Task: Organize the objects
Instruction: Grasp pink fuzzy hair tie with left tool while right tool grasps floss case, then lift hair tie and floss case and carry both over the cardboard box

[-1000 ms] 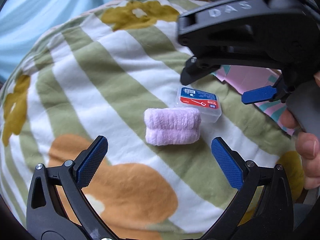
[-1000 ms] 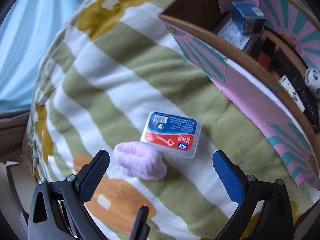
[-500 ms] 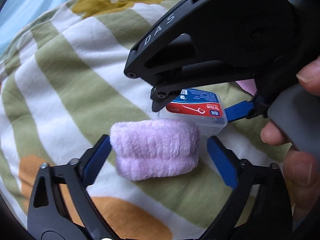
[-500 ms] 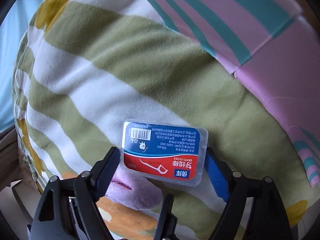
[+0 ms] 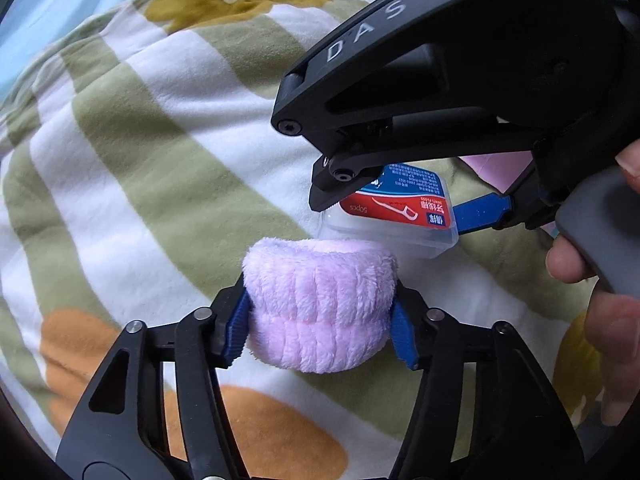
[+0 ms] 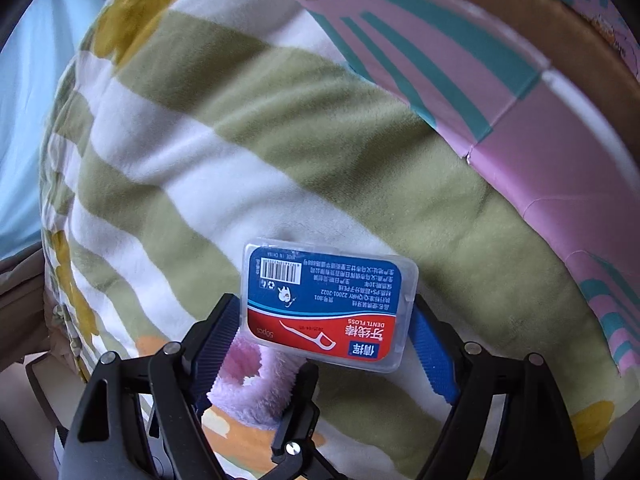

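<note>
Left tool (image 5: 320,320): jaws just closed in; blue pads pressed both sides of the pink plush roll (image 5: 318,312).
Right tool (image 5: 396,208): straddled the floss box (image 5: 400,210); a hand (image 5: 600,280) on its grip.
Surface: striped floral blanket (image 5: 160,160).

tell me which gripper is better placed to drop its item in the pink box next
Right, probably. The right gripper straddles the floss case, with the pink box just beyond it. The left gripper squeezes the pink fuzzy roll farther away.
</note>
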The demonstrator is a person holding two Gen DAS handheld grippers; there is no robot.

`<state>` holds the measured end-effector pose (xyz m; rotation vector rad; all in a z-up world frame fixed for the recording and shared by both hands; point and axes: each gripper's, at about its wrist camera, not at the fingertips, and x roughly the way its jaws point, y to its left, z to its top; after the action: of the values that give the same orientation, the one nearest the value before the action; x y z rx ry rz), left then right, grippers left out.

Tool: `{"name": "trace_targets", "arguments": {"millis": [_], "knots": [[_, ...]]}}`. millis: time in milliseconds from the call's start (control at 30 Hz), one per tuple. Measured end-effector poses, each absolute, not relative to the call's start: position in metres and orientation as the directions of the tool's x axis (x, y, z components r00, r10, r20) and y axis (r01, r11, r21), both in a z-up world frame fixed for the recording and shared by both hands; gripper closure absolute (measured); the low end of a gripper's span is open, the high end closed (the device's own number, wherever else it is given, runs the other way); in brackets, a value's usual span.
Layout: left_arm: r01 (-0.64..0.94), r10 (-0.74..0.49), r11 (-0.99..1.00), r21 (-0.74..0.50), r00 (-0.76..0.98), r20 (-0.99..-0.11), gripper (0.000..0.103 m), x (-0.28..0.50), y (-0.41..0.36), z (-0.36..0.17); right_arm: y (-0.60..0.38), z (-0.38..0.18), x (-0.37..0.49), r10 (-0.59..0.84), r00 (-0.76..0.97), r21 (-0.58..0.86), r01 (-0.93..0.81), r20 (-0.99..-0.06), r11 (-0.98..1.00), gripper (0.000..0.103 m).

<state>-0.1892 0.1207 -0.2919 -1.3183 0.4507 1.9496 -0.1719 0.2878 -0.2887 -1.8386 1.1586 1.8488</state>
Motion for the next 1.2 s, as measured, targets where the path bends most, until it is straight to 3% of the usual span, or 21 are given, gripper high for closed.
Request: {"name": "trace_targets", "arguments": {"millis": [567,900,1200], "knots": [[-0.584,0.321,-0.808,-0.076,-0.328,-0.888,0.051,-0.163,0.075,-0.184,0.247,-0.168,-0.16,-0.288,-0.259,0.381,-0.475,-0.922,-0.793,0.023],[-0.346,0.228,-0.934,-0.085,-0.396,-0.89,0.051,-0.121,0.028,-0.113,0.213,-0.079,-0.111,-0.201,-0.337,0.245,-0.093,-0.92,-0.965,0.023],[-0.155,0.148,-0.984,-0.086,-0.455,-0.878,0.051,-0.055,0.013,-0.075,0.203,-0.049,-0.045,-0.233,-0.388,0.148,0.237,-0.892,-0.96,0.023]]}}
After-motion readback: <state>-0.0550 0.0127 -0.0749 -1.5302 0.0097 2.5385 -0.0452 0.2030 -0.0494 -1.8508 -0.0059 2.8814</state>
